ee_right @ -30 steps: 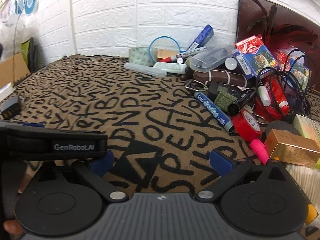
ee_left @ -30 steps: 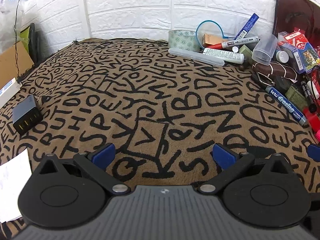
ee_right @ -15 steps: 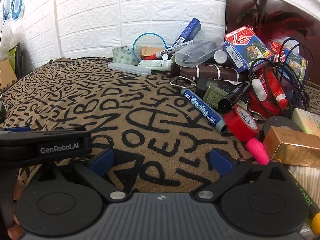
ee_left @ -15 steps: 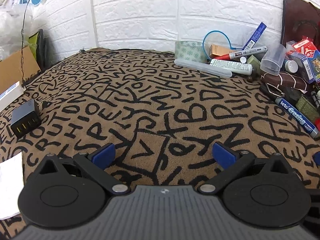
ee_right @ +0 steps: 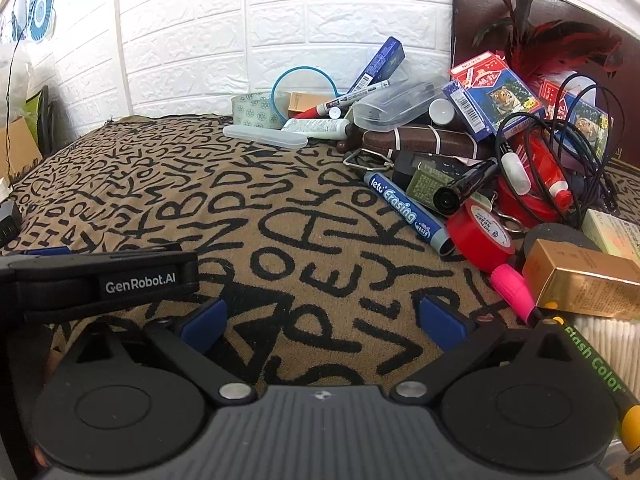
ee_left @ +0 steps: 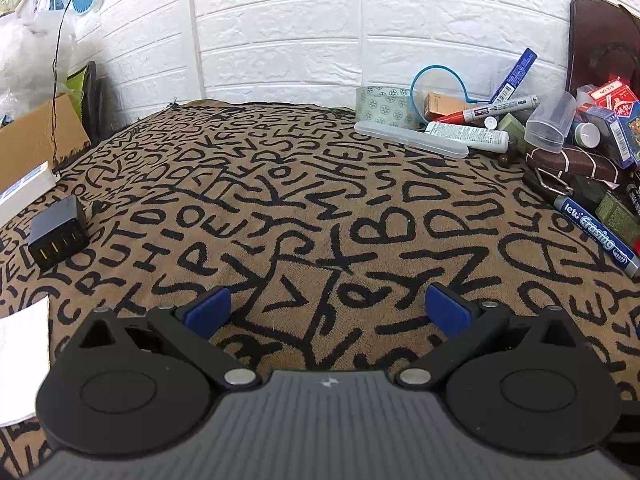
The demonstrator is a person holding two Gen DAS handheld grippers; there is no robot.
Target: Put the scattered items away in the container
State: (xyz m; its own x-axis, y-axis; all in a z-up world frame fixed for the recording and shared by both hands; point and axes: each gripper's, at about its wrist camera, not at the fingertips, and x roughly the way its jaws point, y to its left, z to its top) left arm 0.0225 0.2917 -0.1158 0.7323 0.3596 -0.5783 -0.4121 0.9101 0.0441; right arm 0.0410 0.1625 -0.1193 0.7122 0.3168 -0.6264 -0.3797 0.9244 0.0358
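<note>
Right hand-held gripper (ee_right: 320, 316) nearer the clutter pile (ee_right: 472, 152), both hand-held grippers spread, empty

Right gripper (ee_right: 320, 318), jaws apart, hovers near the blue marker (ee_right: 404, 210).

"Erasing" runs along the blue marker (ee_right: 404, 209), "GenRobot.AI" marks the black device (ee_right: 104, 278), and "Flash Color" the green pen (ee_right: 596, 360).

1. The left gripper (ee_left: 327, 307) hovers low over the surface, its blue-padded fingers (ee_left: 208, 307) spread wide, holding nothing.
2. The right gripper (ee_right: 320, 315) sits equally low, fingers (ee_right: 440, 316) wide apart and empty, just beside the left unit.
</note>
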